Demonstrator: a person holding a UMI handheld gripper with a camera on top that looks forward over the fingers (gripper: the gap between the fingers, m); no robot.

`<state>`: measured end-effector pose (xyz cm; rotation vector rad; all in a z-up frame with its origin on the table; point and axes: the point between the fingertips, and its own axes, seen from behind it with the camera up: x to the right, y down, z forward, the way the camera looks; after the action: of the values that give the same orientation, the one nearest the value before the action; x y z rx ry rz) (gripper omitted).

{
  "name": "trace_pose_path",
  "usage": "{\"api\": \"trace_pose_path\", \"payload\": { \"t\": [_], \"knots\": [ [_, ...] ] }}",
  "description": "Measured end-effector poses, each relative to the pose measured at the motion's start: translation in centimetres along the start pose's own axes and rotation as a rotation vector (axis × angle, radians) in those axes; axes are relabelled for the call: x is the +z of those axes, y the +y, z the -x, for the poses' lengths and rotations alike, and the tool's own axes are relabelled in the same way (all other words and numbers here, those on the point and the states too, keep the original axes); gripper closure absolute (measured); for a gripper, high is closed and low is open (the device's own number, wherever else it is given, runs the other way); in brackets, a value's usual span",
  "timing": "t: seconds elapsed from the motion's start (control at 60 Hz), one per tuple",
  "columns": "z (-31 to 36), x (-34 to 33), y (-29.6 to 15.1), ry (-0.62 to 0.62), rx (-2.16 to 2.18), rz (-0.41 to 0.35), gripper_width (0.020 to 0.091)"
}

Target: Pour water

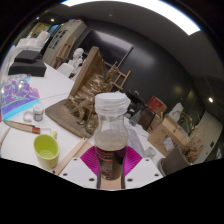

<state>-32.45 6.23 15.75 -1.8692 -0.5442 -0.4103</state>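
A clear plastic bottle [110, 128] with a white cap and a dark label stands upright between my fingers, and both magenta pads [92, 157] press on its lower part. My gripper [110, 165] is shut on the bottle and holds it lifted above the white table [22, 145]. A lime-green cup [46, 150] stands on the table to the left of the bottle, just ahead of my left finger. The view is tilted, so the room leans.
A wooden board [70, 112] lies on the table behind the bottle. A small clear jar [38, 115] and an iridescent bag [18, 96] sit farther left. Wooden chairs and clutter [160, 125] fill the dark room beyond.
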Motion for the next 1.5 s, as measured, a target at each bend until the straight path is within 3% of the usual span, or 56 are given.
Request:
{"api": "trace_pose_path", "payload": {
  "t": [0.217,0.467,0.567,0.683,0.75,0.833,0.867,1.217,1.5],
  "knots": [
    [5.3,0.8,4.0,-0.199,0.368,0.037,0.084],
    [8.5,2.5,7.4,-0.234,0.537,0.065,0.0824],
    [8.5,2.4,7.3,-0.224,0.563,0.022,0.0801],
    [8.3,2.1,7.2,-0.225,0.559,0.009,0.0705],
    [8.3,1.7,7.6,-0.226,0.575,0.043,0.0628],
    [7.4,0.5,7.9,-0.21,0.609,0.09,0.0292],
    [7.0,-0.2,8.0,-0.205,0.619,0.116,0.0236],
    [3.3,-17.9,4.2,-0.108,0.531,0.239,0.0245],
    [4.4,-27.8,2.0,-0.047,0.509,0.239,0.0247]
  ]
}}
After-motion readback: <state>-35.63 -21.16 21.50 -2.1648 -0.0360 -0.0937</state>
